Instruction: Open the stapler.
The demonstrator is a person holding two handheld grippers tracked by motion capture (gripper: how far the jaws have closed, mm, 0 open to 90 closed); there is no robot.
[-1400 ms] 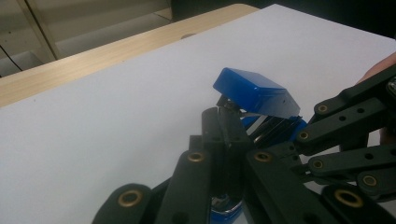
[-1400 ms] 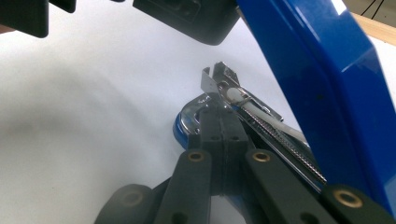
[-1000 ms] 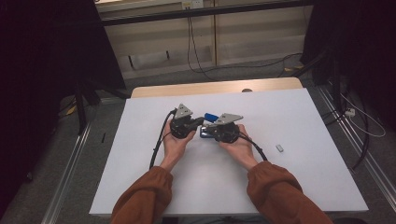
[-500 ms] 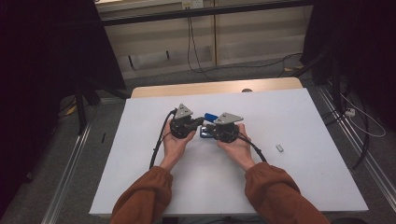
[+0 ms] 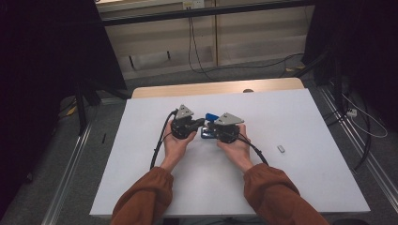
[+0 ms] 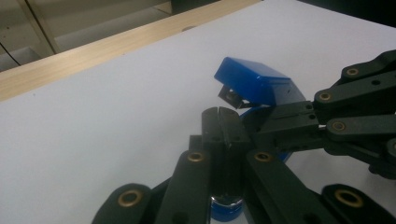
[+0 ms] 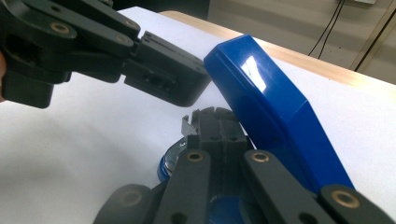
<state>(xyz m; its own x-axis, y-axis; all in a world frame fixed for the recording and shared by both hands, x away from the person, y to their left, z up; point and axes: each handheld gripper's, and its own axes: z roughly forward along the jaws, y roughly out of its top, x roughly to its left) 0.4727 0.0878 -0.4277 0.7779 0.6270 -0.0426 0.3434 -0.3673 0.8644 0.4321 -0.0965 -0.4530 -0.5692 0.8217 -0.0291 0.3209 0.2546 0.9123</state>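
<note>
From above we see the left gripper (image 5: 199, 124) and right gripper (image 5: 210, 130) meeting over a blue stapler (image 5: 210, 116) mid-tabletop (image 5: 305, 187), mostly hidden beneath them; a small grey piece (image 5: 281, 148) lies nearer the right edge. In the left gripper view, fingers (image 6: 219, 126) pressed together cover the stapler's base. In the right gripper view, fingers (image 7: 215, 122) are likewise closed, the lid raised and cut off below.

No readable text, label, brand or number on anything in view.
</note>
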